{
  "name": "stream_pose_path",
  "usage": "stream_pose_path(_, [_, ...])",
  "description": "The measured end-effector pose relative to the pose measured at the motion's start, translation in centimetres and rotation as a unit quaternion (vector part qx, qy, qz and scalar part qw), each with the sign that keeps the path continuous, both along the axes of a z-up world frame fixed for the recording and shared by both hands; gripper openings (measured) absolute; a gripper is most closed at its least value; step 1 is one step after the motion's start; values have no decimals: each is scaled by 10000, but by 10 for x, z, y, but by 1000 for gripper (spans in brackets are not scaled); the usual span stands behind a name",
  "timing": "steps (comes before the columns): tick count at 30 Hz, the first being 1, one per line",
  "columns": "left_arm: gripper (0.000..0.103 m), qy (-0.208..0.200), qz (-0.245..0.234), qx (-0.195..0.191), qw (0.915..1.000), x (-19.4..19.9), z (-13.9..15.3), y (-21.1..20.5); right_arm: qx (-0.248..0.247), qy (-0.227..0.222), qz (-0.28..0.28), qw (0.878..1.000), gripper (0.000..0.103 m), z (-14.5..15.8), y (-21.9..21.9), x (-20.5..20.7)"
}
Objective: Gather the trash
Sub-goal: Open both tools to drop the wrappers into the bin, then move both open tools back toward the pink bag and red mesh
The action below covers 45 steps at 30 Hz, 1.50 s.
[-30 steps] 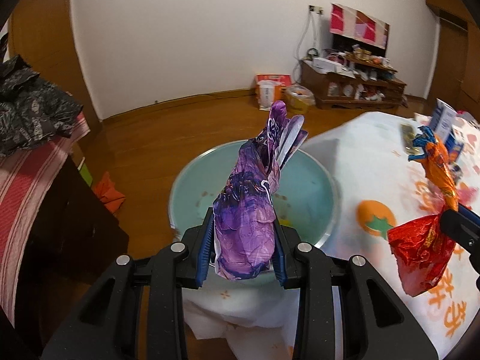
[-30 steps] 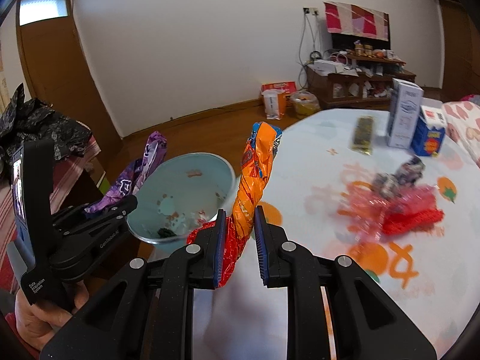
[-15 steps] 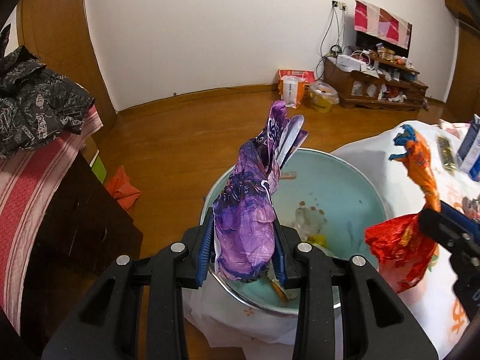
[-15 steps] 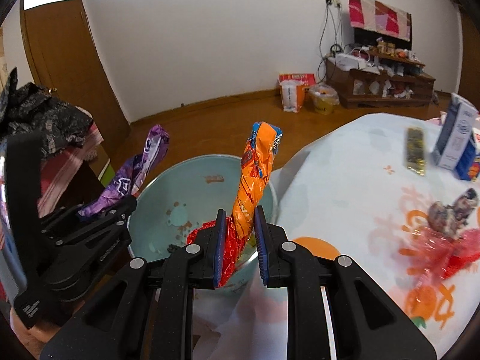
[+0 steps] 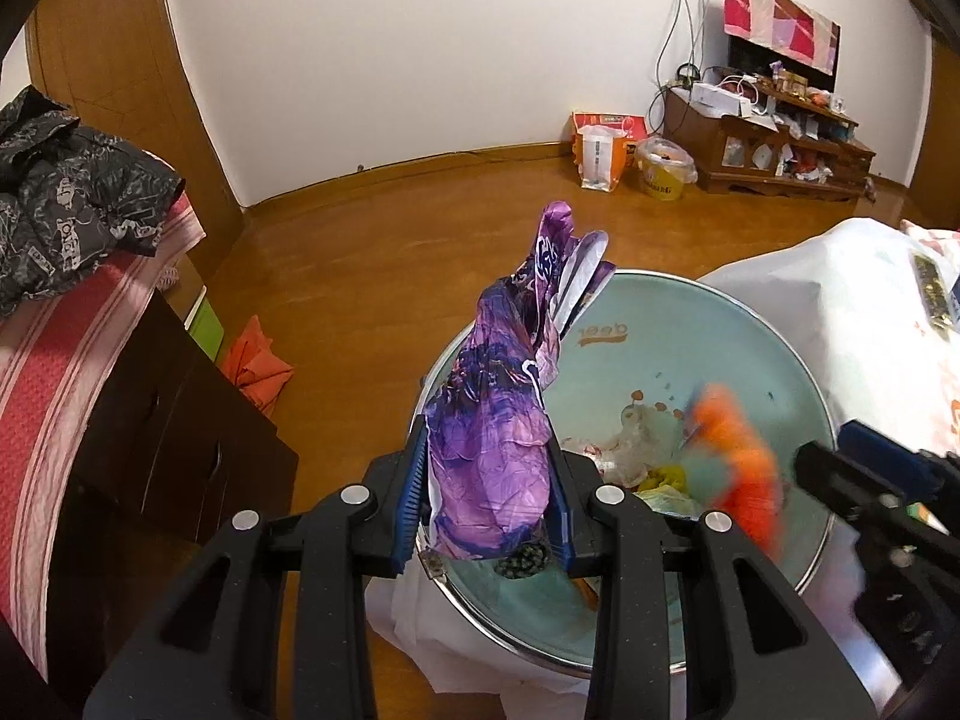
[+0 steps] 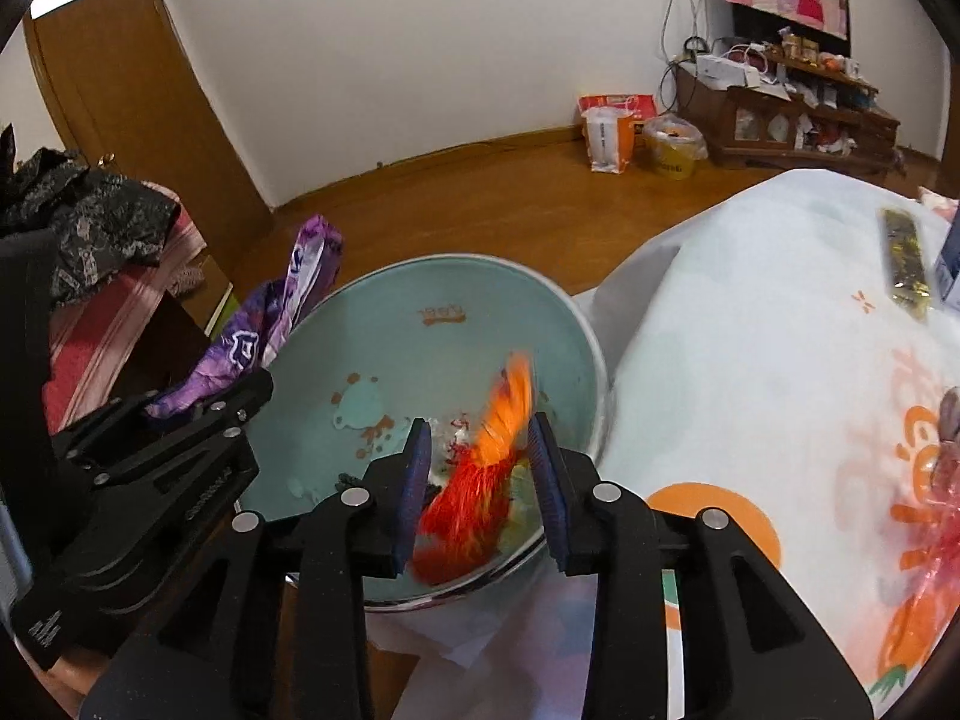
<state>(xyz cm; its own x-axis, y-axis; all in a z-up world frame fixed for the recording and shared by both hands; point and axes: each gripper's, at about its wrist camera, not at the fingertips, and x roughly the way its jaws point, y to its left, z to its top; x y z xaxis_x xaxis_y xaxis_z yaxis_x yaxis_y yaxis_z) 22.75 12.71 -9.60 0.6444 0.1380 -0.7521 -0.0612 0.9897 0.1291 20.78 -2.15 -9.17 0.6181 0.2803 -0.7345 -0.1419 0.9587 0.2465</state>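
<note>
My left gripper point(image 5: 486, 483) is shut on a crumpled purple wrapper point(image 5: 498, 420) that stands upright over the near left rim of a pale teal basin point(image 5: 720, 348). In the right wrist view my right gripper point(image 6: 483, 474) hangs over the same basin point(image 6: 372, 348), its jaws opening. A blurred orange-and-red wrapper point(image 6: 480, 492) lies between the pads without being pressed and is dropping into the basin. From the left wrist view that wrapper point(image 5: 738, 468) shows as an orange smear beside the right gripper point(image 5: 870, 480). Small scraps lie on the basin floor.
A table under a white cloth with orange prints point(image 6: 750, 330) adjoins the basin on the right; a dark foil bar point(image 6: 906, 264) and red plastic trash point(image 6: 936, 540) lie on it. A dark cabinet with a striped red cloth point(image 5: 90, 360) stands to the left.
Both grippers came forward and down over the basin. The right jaws parted and the orange wrapper slipped out of their hold. The purple wrapper stays gripped.
</note>
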Motion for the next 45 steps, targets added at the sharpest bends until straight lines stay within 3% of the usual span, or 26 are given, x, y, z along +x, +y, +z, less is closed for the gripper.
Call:
stream_pose_path(11, [37,49,-93,108,9999,-1,0,-11,15,-543,-463,9974,36,34,-34,-45])
stream_pose_path(12, [40,66,-136,114,9998,-3,0,-14,-1,-573,-494,9971,40,35,-37,-48])
stream_pose_path(15, [62,-38,-104,262,9996,-11,5,-19,-32,-650,-633,9959,51,37,-47,-59])
stream_pose_path(17, [67,-138,-87,245,9996,-20,10,-20,-26,-682,-740,9949,57,38,-54,-66])
stream_pose_path(19, [77,-211,-64,219,9995,-28,13,-23,-48,-738,-873,9934,69,39,-62,-75])
stream_pose_path(23, [85,-438,-118,257,9986,-50,23,-36,-142,-856,-1119,9899,77,40,-80,-94])
stream_pose_path(25, [91,-536,-224,204,9981,-61,26,-44,-190,-850,-1221,9887,77,39,-88,-104])
stream_pose_path(36, [92,-488,-1356,-57,9895,-105,24,-122,-478,-830,-2134,9723,75,32,-172,-179])
stream_pose_path(45, [91,-736,-2322,-127,9698,-127,35,-189,-444,-660,-2864,9548,52,27,-244,-213])
